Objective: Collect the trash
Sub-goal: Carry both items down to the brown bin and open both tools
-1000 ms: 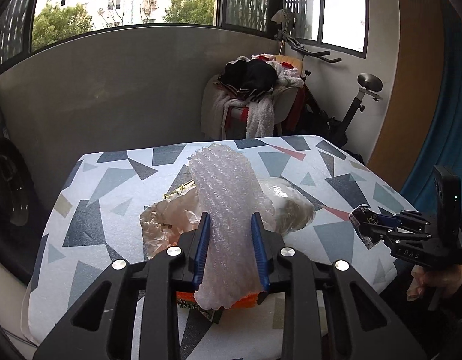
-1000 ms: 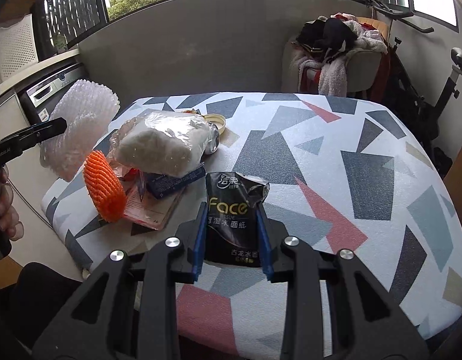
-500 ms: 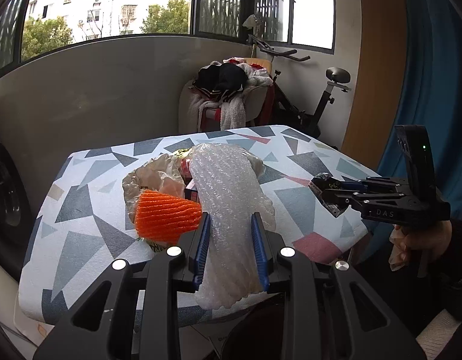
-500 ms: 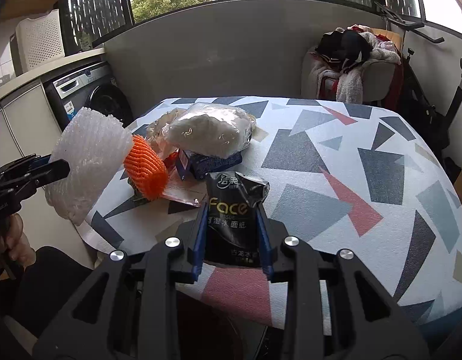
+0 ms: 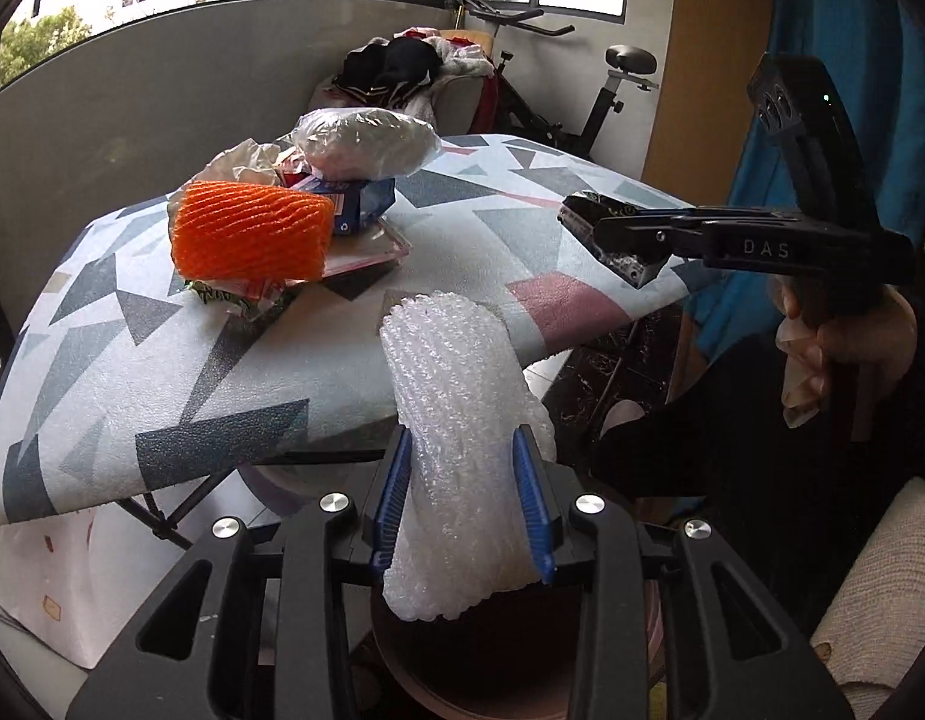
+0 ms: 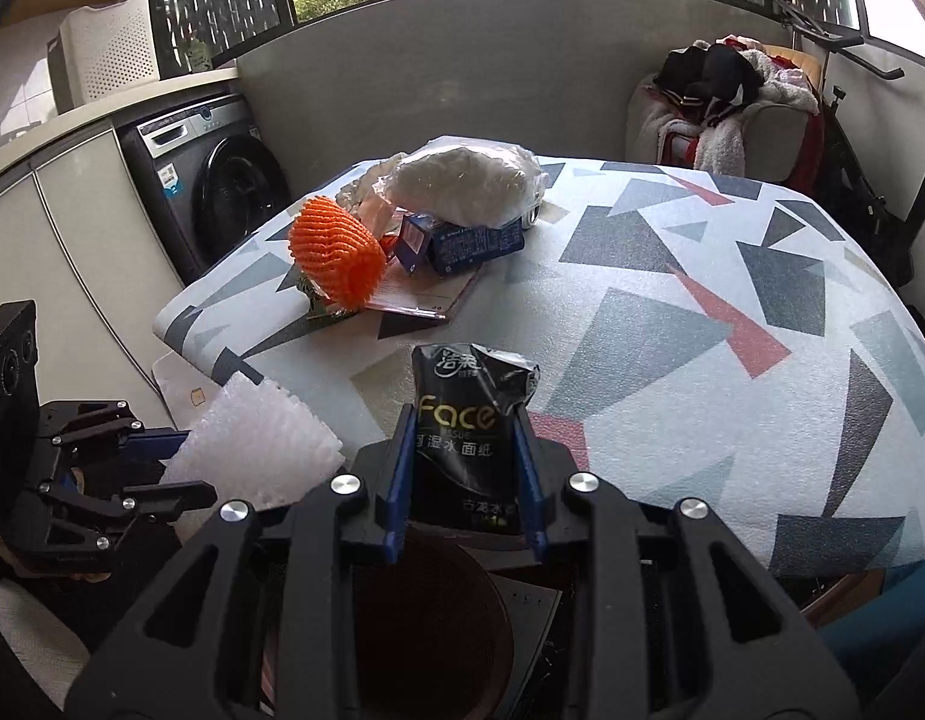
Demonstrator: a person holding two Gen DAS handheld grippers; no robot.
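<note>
My left gripper is shut on a white foam net sleeve, held off the table's front edge above a dark round bin. The sleeve also shows in the right wrist view. My right gripper is shut on a black tissue packet over the same bin. The right gripper also shows in the left wrist view. On the table lie an orange foam net, a blue box and a clear bag of white stuff.
A washing machine stands left of the table. A chair piled with clothes and an exercise bike stand behind it. A white foam box sits on the floor under the table's left side.
Both grippers have drawn back from over the table and lowered to its front edge, each holding its item. The bin has come into view below them.
</note>
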